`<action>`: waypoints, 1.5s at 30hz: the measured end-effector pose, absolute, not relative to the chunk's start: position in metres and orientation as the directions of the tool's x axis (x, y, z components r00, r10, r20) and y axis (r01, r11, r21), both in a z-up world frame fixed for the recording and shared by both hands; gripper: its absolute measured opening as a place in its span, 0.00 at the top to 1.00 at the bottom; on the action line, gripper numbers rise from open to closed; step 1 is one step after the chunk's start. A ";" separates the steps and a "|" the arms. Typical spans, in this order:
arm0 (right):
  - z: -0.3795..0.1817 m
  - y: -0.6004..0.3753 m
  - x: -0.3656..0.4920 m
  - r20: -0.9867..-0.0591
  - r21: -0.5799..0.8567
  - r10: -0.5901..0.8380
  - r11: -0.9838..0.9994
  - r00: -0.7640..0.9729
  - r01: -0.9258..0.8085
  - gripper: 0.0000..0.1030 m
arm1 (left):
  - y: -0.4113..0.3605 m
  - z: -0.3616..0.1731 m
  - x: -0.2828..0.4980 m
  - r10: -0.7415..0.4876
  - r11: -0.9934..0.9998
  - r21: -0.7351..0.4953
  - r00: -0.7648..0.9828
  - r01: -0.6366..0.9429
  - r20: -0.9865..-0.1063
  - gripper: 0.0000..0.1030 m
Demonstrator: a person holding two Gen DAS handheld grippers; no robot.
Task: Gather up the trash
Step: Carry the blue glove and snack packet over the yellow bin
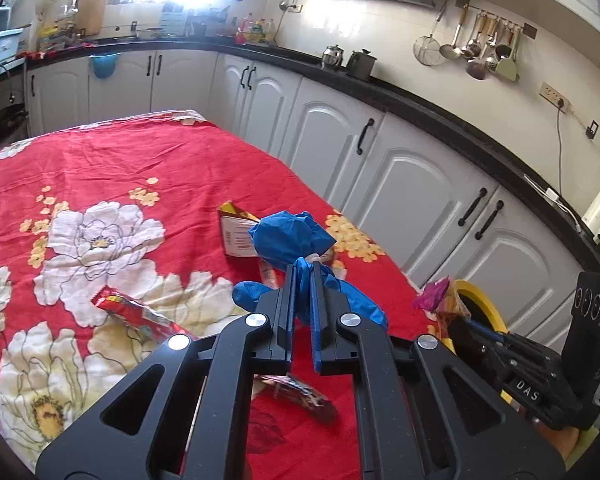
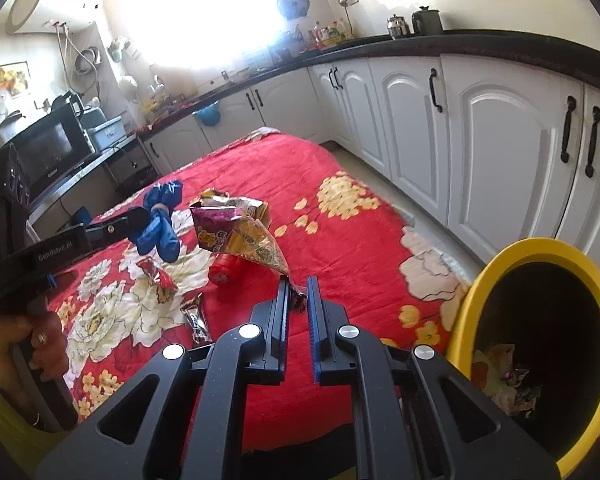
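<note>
In the left wrist view, the left gripper [image 1: 305, 266] was pinched shut on a knotted bundle of blue plastic gloves [image 1: 288, 236], held clear above the red floral tablecloth [image 1: 140, 168]. The hold sat at the narrow knot, with loose blue ends hanging on both sides of the fingers; in my judgement a quick swing could pull the bundle free, or a trailing end could drag a wrapper off the cloth. A red snack wrapper [image 1: 140, 314] and a gold packet [image 1: 236, 232] lay on the cloth below, and a crumpled dark wrapper [image 1: 304, 394] lay beneath the jaws. In the right wrist view, the right gripper [image 2: 298, 288] was closed on the thin tail of a gold-and-purple snack bag [image 2: 240, 236]. That tail grip looked slight, and the bag might slip or snag the rim of the yellow bin [image 2: 496, 264], which stood just beside the table edge at right with trash already inside. A red roll [image 2: 226, 270] and small wrappers remained on the cloth; the left gripper's body stood at left, clear of the path to the bin.
</note>
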State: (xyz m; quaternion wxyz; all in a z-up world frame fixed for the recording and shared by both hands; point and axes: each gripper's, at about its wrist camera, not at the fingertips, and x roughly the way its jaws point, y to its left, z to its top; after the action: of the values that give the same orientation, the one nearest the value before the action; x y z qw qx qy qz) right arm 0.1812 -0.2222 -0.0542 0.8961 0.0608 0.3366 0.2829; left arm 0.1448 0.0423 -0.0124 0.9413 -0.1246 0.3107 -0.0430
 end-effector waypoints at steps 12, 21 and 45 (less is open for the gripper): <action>-0.038 -0.252 0.167 -0.539 0.291 0.543 0.838 0.644 -0.462 0.92 | -0.002 -0.003 0.136 -0.215 0.968 -0.231 0.806 0.099 -0.551 0.97; -0.038 -0.290 0.160 -0.531 0.292 0.510 0.860 0.677 -0.418 0.92 | -0.034 -0.002 0.131 -0.243 0.967 -0.205 0.801 0.154 -0.547 0.97; -0.051 -0.388 0.152 -0.519 0.326 0.385 0.915 0.764 -0.240 0.92 | -0.116 -0.011 0.123 -0.328 0.944 -0.157 0.771 0.290 -0.546 0.97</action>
State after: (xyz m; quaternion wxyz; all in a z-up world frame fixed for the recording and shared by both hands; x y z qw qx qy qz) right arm 0.1524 -0.3880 -0.0507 0.9312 0.1208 0.3002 0.1676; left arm 0.1225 -0.1163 -0.0109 0.9405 -0.0319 0.2957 -0.1643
